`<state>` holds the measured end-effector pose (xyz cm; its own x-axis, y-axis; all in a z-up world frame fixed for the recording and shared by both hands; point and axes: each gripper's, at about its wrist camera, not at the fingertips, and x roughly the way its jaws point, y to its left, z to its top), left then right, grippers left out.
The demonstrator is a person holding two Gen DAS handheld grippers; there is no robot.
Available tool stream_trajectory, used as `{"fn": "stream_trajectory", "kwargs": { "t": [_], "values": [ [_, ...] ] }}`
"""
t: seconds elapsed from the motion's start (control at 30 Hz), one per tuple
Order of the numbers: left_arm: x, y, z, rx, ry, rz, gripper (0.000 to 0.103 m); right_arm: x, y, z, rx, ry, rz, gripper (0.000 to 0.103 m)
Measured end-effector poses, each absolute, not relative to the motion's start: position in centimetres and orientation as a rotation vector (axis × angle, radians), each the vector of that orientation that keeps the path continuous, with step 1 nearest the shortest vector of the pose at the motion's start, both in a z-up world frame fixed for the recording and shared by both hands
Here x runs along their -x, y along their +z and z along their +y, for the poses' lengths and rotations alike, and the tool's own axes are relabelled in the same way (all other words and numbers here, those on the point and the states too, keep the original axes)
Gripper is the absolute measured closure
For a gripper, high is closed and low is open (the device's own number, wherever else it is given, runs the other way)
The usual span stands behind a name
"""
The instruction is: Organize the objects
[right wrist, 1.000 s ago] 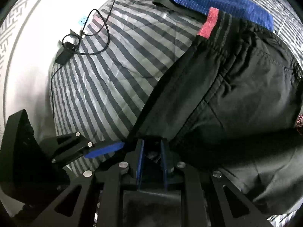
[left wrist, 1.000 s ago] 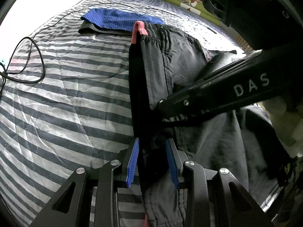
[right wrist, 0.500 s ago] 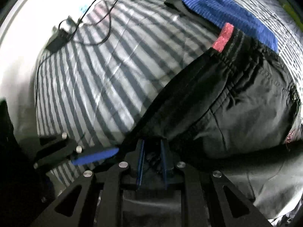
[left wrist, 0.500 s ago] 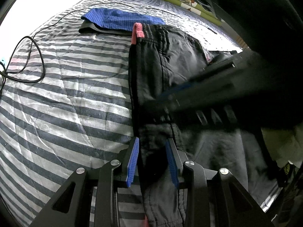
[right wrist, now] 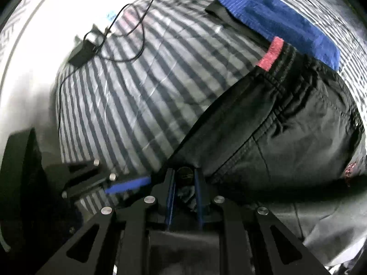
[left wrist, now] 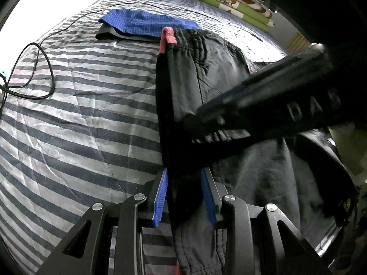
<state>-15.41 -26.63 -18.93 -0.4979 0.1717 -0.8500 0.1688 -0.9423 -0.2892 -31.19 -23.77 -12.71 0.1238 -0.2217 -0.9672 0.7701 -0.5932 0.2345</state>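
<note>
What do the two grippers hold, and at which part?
Both hold the black shorts: left gripper and right gripper each pinch the folded edge.

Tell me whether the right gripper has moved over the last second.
Yes. In the left wrist view the right gripper has swung up and right across the black shorts, its tip now farther from the left gripper.

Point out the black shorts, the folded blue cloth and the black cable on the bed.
black shorts [right wrist: 286, 123], right wrist view, on the seat panel.
folded blue cloth [left wrist: 146, 21], left wrist view, on its top face.
black cable [left wrist: 47, 59], left wrist view, on the loop's right side.
</note>
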Motion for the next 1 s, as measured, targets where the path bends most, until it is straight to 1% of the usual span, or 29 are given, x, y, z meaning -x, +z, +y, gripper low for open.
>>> {"fn": "stream_trajectory", "kwargs": {
  "t": [0.1,0.17,0.47,0.67,0.8,0.87,1.0],
  "values": [
    [15.4,-19.0,-26.5,1.573,2.666,-0.535,0.071,30.2,-13.2,-24.1,-1.606,-1.583,0.600,0.088],
    [15.5,-19.0,-26.6,1.574,2.666,-0.534,0.071,30.4,-13.6,-23.7,-1.611,-1.604,0.595,0.088],
    [15.2,-18.9,-26.7,1.572,2.662,-0.536,0.071,34.8,-14.2,-22.8,-1.635,-1.730,0.468,0.088],
    [15.3,-19.0,-26.7,1.573,2.662,-0.540,0.071,34.0,-13.2,-22.6,-1.626,-1.640,0.408,0.088],
    [15.3,-19.0,-26.6,1.576,2.664,-0.541,0.071,31.1,-12.5,-23.9,-1.583,-1.579,0.526,0.088],
    [15.3,-19.0,-26.7,1.577,2.665,-0.544,0.071,31.1,-12.4,-22.5,-1.585,-1.564,0.564,0.088],
    [15.1,-19.0,-26.7,1.574,2.663,-0.544,0.071,29.8,-13.7,-22.1,-1.555,-1.581,0.679,0.088]
  ]
}}
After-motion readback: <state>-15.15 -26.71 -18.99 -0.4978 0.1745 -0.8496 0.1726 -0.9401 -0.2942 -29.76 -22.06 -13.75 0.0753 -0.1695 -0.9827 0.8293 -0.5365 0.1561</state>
